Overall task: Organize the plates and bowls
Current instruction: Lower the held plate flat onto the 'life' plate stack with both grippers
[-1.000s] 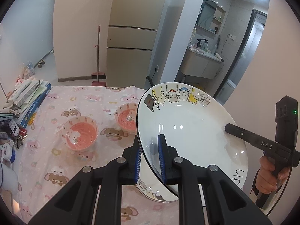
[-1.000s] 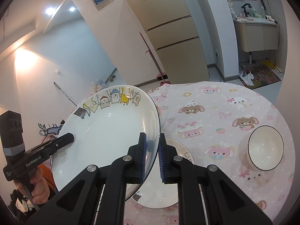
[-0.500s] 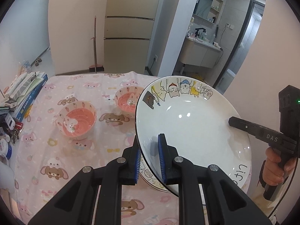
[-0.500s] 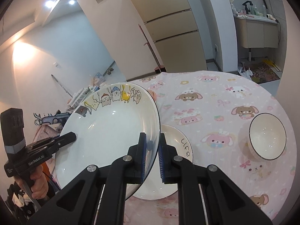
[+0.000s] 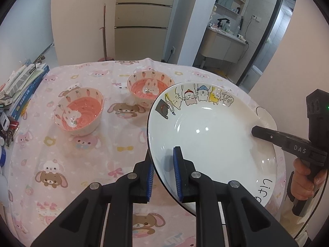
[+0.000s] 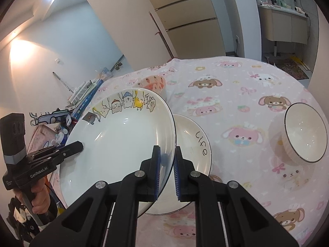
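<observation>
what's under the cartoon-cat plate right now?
Under the cat plate, held tilted by the left gripper and right gripper, a white "Life" plate lies on the tablecloth. Its left part is covered.

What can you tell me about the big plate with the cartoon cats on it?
The cat plate is a big, round, shiny white dish, ceramic by its look, with a thin dark rim and a shallow well. Little cartoon cats line its far edge. It is lifted and tilted above the pink tablecloth. The left gripper and right gripper each pinch its rim on opposite sides. Under it lies another white plate with "Life" written on it.
</observation>
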`<action>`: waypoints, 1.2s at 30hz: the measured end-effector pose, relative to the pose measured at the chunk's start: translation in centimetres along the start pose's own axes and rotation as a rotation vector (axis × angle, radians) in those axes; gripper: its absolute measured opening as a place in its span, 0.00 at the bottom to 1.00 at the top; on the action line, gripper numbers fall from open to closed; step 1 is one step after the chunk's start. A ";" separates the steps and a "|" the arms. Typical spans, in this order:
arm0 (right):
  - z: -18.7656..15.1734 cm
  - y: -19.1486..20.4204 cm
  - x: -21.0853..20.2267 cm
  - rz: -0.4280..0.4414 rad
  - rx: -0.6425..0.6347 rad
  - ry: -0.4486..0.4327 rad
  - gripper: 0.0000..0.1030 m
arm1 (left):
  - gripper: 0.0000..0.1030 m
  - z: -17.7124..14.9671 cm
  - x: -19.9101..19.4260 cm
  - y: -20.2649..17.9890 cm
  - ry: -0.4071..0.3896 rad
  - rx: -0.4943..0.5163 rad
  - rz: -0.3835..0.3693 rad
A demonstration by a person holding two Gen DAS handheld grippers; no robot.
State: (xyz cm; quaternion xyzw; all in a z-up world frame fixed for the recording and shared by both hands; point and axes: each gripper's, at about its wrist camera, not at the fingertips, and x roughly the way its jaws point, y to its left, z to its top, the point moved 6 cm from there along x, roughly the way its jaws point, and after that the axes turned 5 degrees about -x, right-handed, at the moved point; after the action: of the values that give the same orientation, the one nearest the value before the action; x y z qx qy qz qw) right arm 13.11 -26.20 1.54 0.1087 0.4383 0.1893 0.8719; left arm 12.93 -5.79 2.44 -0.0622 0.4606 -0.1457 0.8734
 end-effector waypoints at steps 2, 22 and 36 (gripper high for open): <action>-0.2 -0.4 0.5 -0.002 0.003 0.009 0.12 | 0.18 -0.3 0.8 0.0 0.013 0.007 -0.004; -2.7 -3.5 5.0 -0.035 0.009 0.113 0.13 | 0.18 -2.1 6.9 0.4 0.134 0.009 0.000; -2.9 -4.2 6.1 -0.032 0.007 0.140 0.13 | 0.20 -2.2 8.0 0.2 0.143 0.039 0.050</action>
State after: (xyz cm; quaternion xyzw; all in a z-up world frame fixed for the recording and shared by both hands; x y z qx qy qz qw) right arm 15.10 -27.34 -6.05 0.0913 0.5008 0.1807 0.8416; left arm 15.37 -8.03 -5.14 -0.0232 0.5201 -0.1370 0.8427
